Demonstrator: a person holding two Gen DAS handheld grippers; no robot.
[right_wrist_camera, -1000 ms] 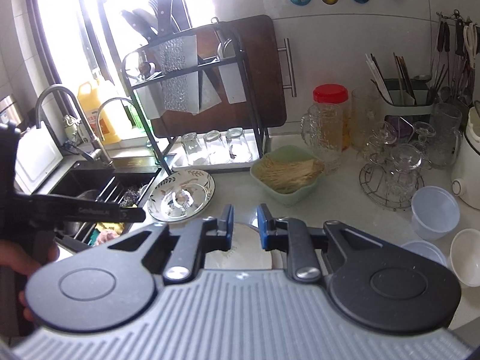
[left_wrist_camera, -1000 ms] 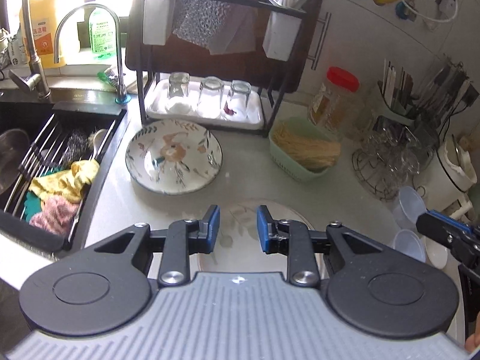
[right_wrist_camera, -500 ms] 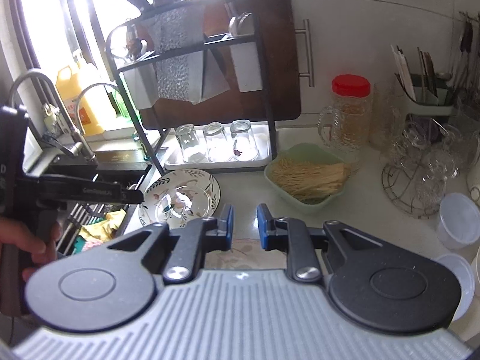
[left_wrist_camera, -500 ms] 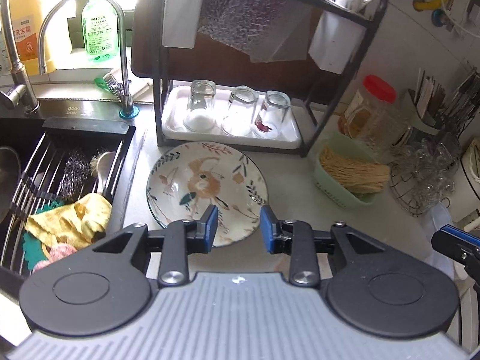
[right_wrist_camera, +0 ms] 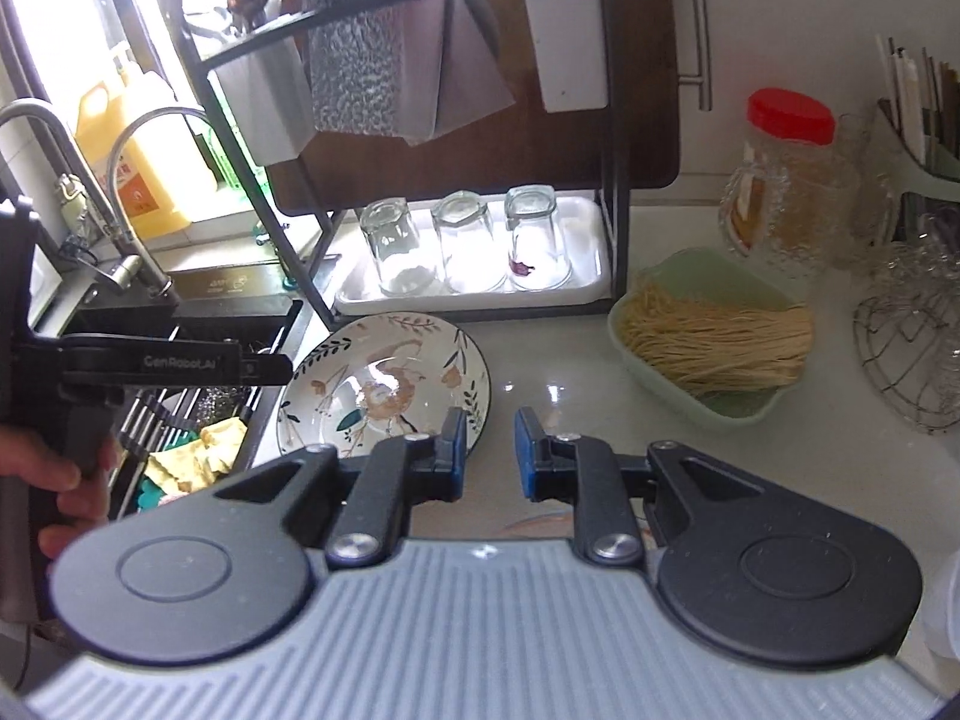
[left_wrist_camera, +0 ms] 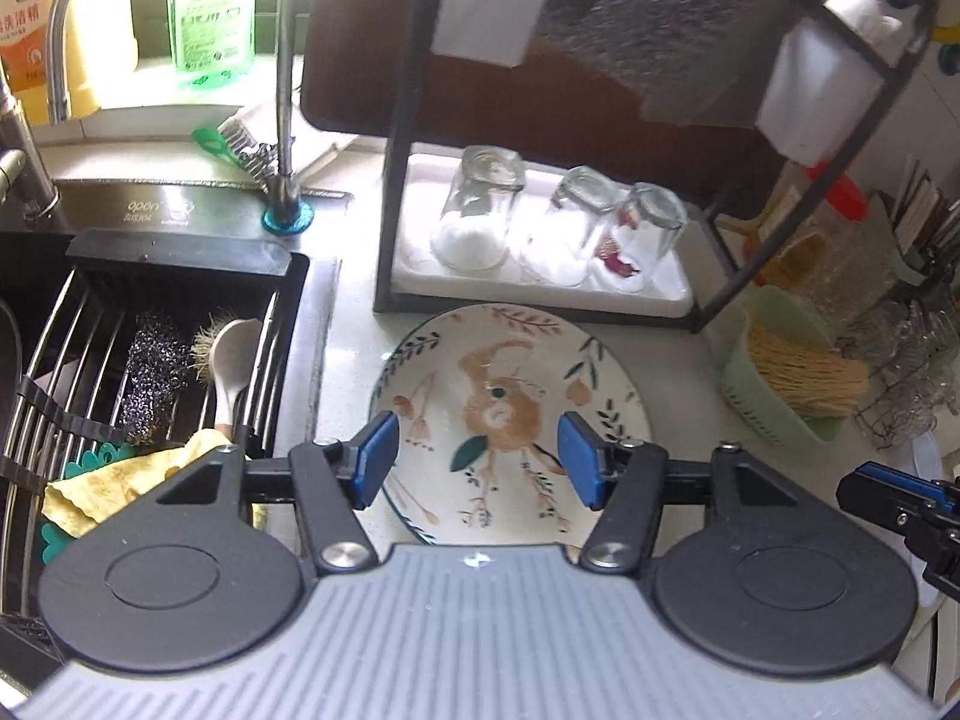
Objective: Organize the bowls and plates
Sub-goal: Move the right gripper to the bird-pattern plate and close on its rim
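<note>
A floral plate with a bird design (left_wrist_camera: 510,414) lies flat on the white counter in front of the black dish rack (left_wrist_camera: 408,138). My left gripper (left_wrist_camera: 477,459) is open wide and empty, just above the plate's near half. The plate also shows in the right wrist view (right_wrist_camera: 384,384), left of centre. My right gripper (right_wrist_camera: 489,453) is open a little and empty, over the counter just right of the plate's rim. Part of a second plate (right_wrist_camera: 540,525) peeks out under the right gripper. The left gripper's body (right_wrist_camera: 150,366) shows at the left there.
The rack's white tray (left_wrist_camera: 540,282) holds three upturned glasses. A sink (left_wrist_camera: 138,360) with a wire rack, scrubbers and cloths lies left of the plate. A green basket of noodles (right_wrist_camera: 714,342) stands right. A red-lidded jar (right_wrist_camera: 786,174) and a wire basket of glassware (right_wrist_camera: 912,348) are at far right.
My left gripper moved forward over the floral plate and its jaws opened wide. My right gripper moved forward and down toward the plate; its narrow gap is unchanged.
</note>
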